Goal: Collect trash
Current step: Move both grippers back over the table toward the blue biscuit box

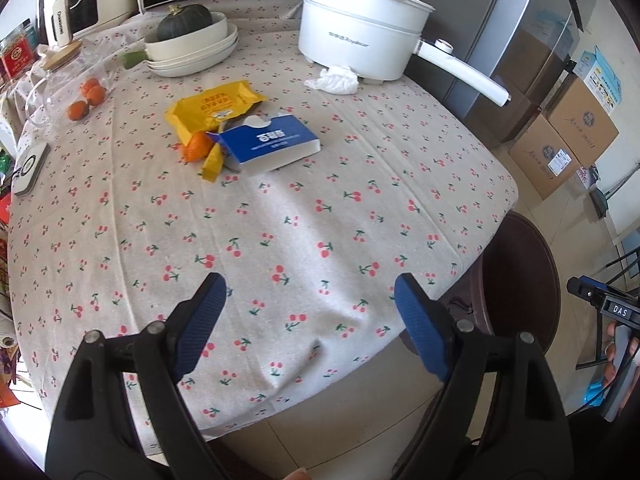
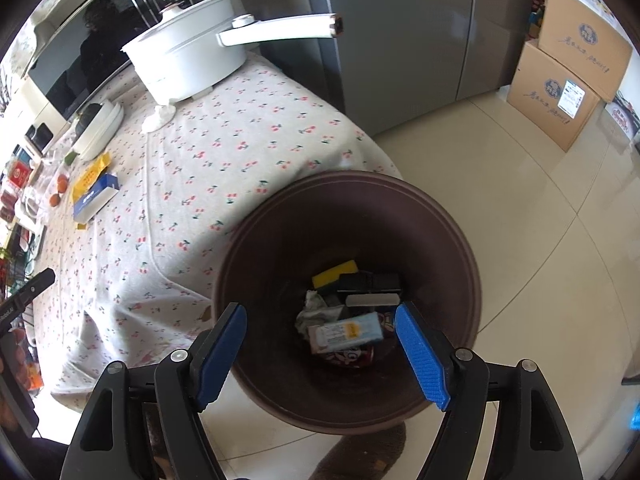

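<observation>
My right hand-held gripper (image 2: pixel 320 344) hangs over the brown bin (image 2: pixel 440 216), jaws apart w/ nothing between them. Trash already lies at the bin's bottom: a pale wrapper (image 2: pixel 348 332) right below the gripper, a yellow sponge (image 2: pixel 334 272) and dark packs (image 2: pixel 368 282) beyond it.

My left hand-held gripper (image 1: pixel 308 308) is released too, empty, over the near edge of the surface (image 1: pixel 280 232) w/ the cherry-print cloth; the bin sits just off that edge, at the surface's corner.

Trash left on the surface, all well beyond the left gripper: blue box (image 1: pixel 272 144) mid-surface, touching the yellow wrapper (image 1: pixel 216 108) behind it, an orange (image 1: pixel 196 146) tucked against both. A crumpled white tissue (image 1: pixel 334 80) lies farther back, at the foot of the white pot (image 1: pixel 360 40).
</observation>
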A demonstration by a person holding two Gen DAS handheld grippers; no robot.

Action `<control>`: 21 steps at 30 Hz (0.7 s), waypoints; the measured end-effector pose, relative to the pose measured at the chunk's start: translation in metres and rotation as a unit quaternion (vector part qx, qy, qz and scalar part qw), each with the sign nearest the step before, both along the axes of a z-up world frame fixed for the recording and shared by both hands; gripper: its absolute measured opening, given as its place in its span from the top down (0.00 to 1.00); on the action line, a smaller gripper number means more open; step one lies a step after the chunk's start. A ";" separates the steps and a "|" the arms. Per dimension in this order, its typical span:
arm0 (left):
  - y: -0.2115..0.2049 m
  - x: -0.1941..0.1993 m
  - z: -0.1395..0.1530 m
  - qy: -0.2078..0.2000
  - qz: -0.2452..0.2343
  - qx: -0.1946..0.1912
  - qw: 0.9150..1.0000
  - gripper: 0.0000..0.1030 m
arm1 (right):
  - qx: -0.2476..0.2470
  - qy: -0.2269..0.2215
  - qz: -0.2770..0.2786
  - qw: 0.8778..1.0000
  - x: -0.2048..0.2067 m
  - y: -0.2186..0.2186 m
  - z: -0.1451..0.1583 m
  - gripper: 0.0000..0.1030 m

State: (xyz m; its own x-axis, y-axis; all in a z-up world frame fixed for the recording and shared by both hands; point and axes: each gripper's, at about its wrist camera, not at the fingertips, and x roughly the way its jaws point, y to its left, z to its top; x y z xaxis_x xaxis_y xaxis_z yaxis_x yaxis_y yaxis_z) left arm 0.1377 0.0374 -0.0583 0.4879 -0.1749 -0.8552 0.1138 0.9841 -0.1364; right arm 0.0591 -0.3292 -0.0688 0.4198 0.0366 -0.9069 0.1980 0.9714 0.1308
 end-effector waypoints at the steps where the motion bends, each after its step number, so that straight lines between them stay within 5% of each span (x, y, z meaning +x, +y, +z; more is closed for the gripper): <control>1: 0.006 -0.001 0.000 0.000 0.005 0.001 1.000 0.17 | 0.000 -0.001 0.003 1.000 0.003 0.005 0.001 0.24; 12: 0.069 -0.006 -0.004 0.010 0.062 -0.002 0.998 0.16 | 0.015 -0.009 0.050 0.999 0.041 0.073 0.008 0.21; 16: 0.091 -0.005 -0.006 0.016 0.088 0.005 0.996 0.03 | 0.012 -0.011 0.075 0.997 0.057 0.104 0.009 0.19; 21: 0.110 0.004 -0.010 0.014 0.111 0.024 0.993 0.01 | 0.008 -0.012 0.102 0.995 0.078 0.144 0.007 0.15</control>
